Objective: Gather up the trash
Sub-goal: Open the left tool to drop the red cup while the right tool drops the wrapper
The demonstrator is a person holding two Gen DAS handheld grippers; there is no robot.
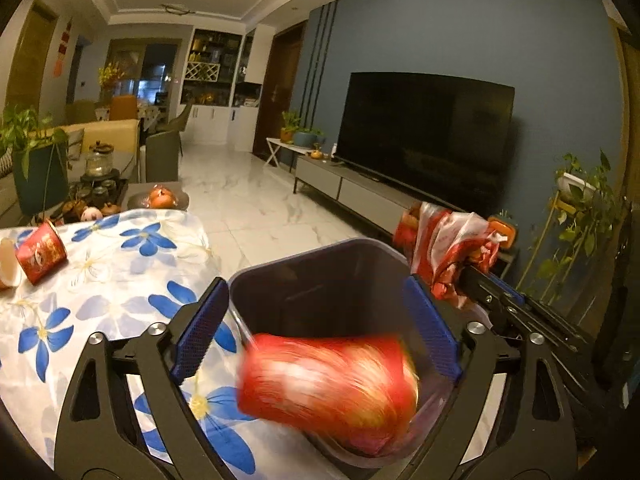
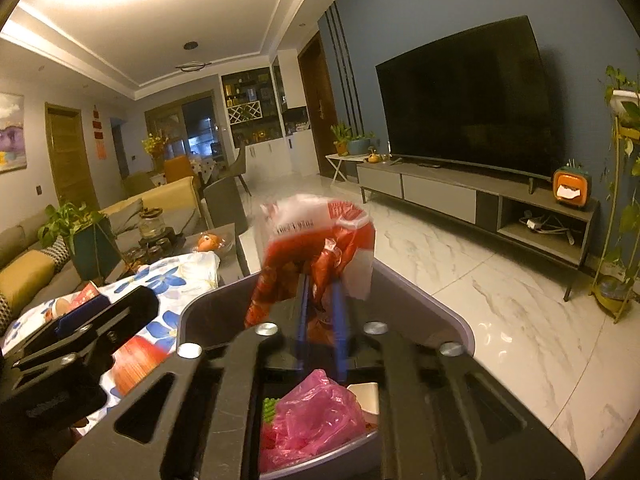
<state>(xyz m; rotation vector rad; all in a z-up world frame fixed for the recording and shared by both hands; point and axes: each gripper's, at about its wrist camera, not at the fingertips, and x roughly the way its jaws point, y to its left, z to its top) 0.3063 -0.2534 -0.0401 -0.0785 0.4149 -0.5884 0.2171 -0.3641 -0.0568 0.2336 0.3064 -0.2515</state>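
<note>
A blurred red paper cup (image 1: pixel 328 388) hangs loose between the wide-apart blue pads of my open left gripper (image 1: pixel 316 284), over the near rim of a grey trash bin (image 1: pixel 360 246). Neither pad touches the cup. My right gripper (image 2: pixel 320 288) is shut on a crumpled red-and-white plastic bag (image 2: pixel 320 232) above the bin (image 2: pixel 444 304); the left wrist view shows that bag (image 1: pixel 452 248) at the bin's far right corner. A pink plastic bag (image 2: pixel 312 412) lies inside the bin. Another red cup (image 1: pixel 40 254) lies on its side on the floral tablecloth (image 1: pixel 120 280).
A white cup (image 1: pixel 8 266) lies beside the fallen red cup. Behind the table are a potted plant (image 1: pixel 36 168), a tea set and a plate of fruit (image 1: pixel 162 198). A TV (image 2: pixel 468 100) on a low cabinet lines the right wall, with marble floor (image 2: pixel 500 288) beside the bin.
</note>
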